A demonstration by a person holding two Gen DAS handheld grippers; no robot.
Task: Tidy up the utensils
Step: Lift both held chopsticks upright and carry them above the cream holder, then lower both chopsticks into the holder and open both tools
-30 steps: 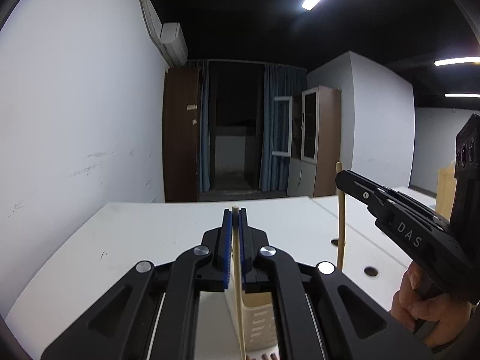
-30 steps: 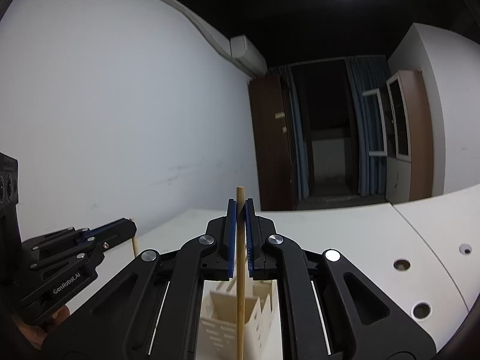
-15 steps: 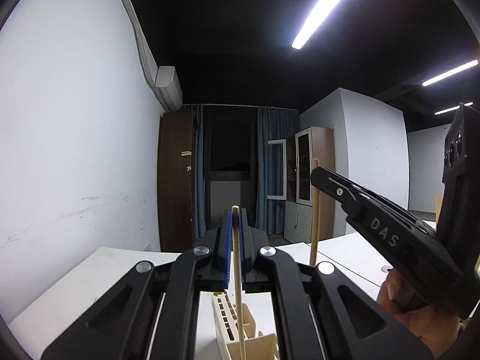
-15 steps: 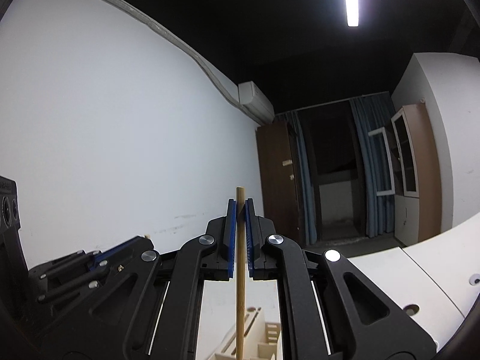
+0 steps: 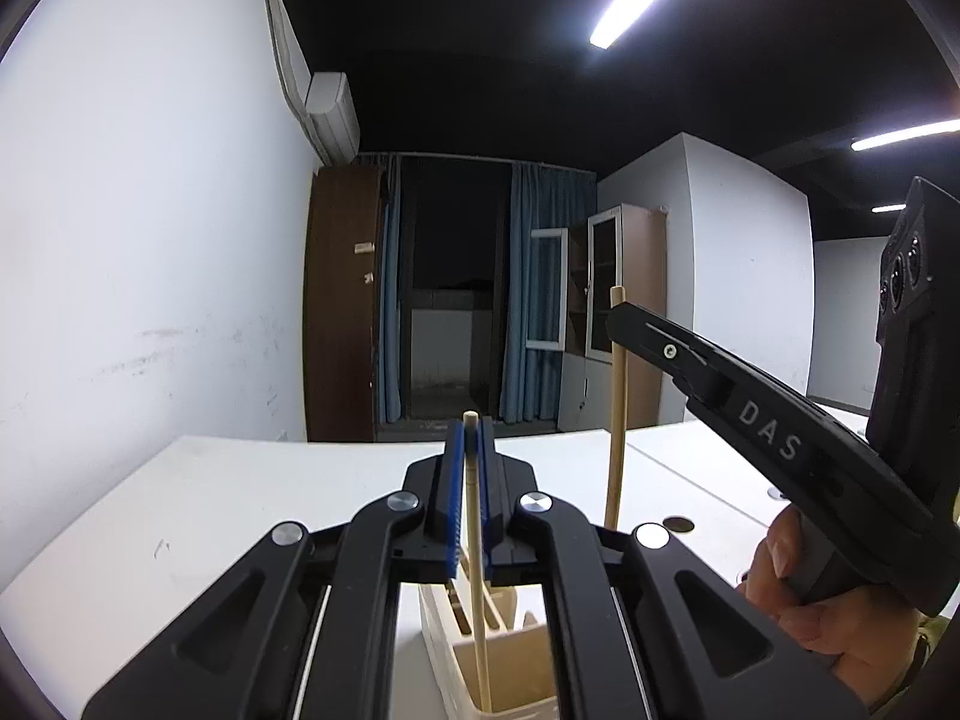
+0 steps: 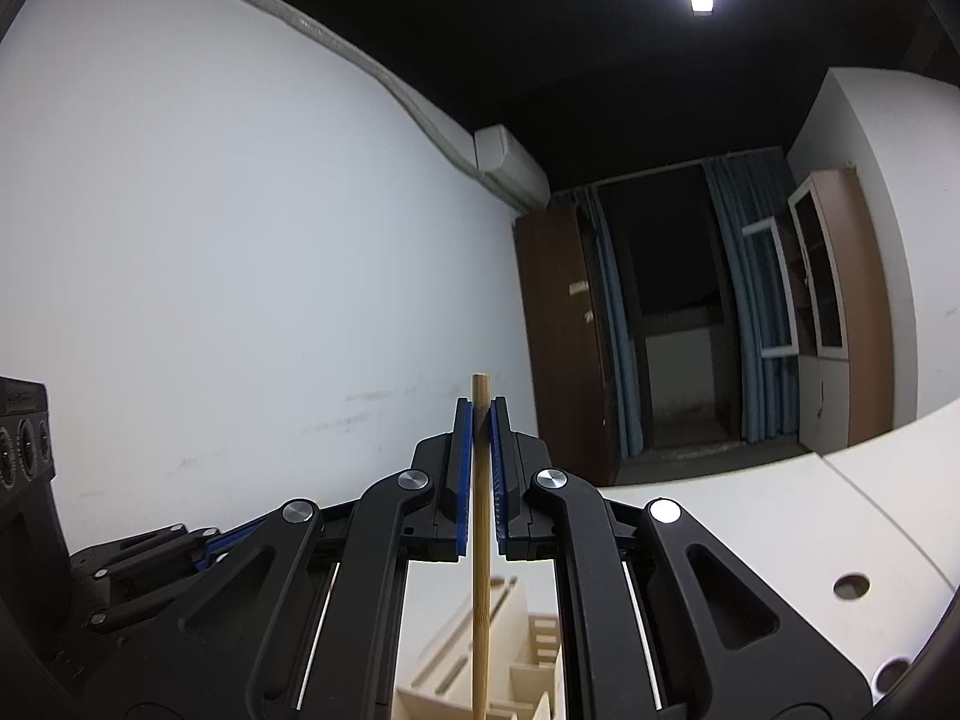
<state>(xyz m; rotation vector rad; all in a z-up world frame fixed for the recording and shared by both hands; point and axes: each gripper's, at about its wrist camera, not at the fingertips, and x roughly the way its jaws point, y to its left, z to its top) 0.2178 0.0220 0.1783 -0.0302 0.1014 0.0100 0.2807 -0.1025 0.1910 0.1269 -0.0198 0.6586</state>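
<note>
My left gripper (image 5: 471, 427) is shut on a pale wooden chopstick (image 5: 477, 570) held upright; its lower end reaches down into a cream slotted utensil holder (image 5: 516, 654) just below. My right gripper (image 6: 480, 411) is shut on a second wooden chopstick (image 6: 480, 540), also upright, above the same holder (image 6: 528, 648). In the left wrist view the right gripper (image 5: 618, 315) stands to the right with its chopstick (image 5: 617, 408) hanging down beside the holder. The left gripper's body (image 6: 150, 564) shows at the lower left of the right wrist view.
The holder stands on a white table (image 5: 240, 492) with round cable holes (image 6: 851, 587). A white wall (image 5: 150, 240) runs along the left. A brown cabinet (image 5: 342, 312), blue curtains and a dark doorway are at the far end.
Both grippers have tilted back down from their raised pose half a second ago; the table and holder are back in view. Both chopsticks stay clamped.
</note>
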